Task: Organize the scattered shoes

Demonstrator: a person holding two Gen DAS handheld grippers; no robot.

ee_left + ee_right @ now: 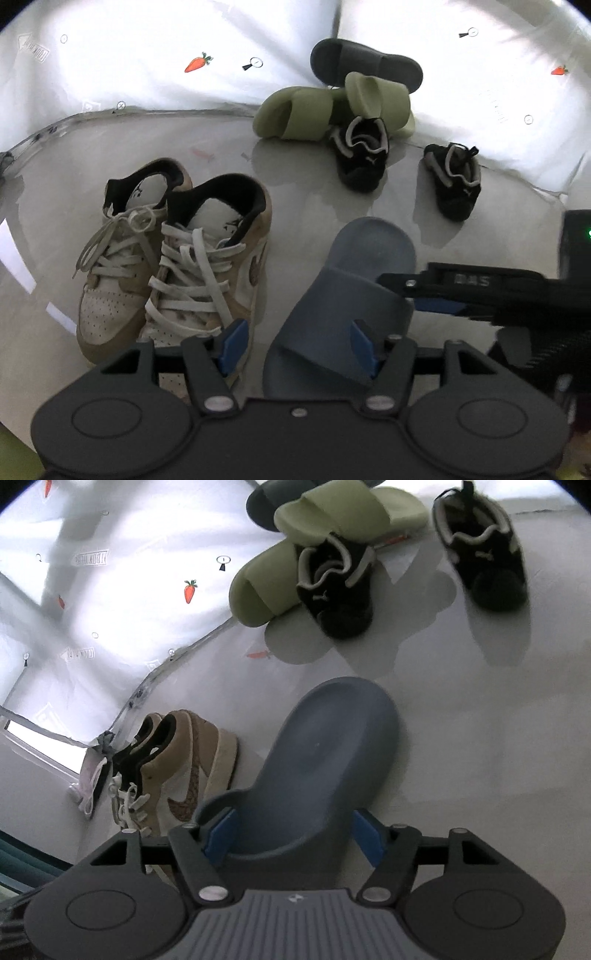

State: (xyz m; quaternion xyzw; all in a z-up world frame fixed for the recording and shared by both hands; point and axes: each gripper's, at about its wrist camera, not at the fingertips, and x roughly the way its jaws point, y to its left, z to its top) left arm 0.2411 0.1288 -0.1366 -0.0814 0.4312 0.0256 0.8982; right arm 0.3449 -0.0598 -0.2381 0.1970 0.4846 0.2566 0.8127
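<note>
A: Where is the blue slide sandal (325, 760)?
B: On the pale glossy floor (480, 738), between the tan and white sneakers (173, 258) and the small black shoes. The right gripper (291, 834) has its blue pads (218, 830) on either side of the strap end, pressing it.
A: And the left gripper (295, 347)?
B: Spread wide, hovering low, with one blue pad over the sandal's strap and the other just beside the nearer sneaker's toe. It pinches nothing.
A: The sneakers?
B: Side by side, touching, toes toward the left camera, laces loose.
A: Farther back?
B: Two olive green slides (314, 110) piled together by the white carrot-print sheet (147, 66), with a dark slide (365, 62) behind them. One small black shoe (364, 155) touches the green pile; the other black shoe (454, 181) sits apart to its right.
</note>
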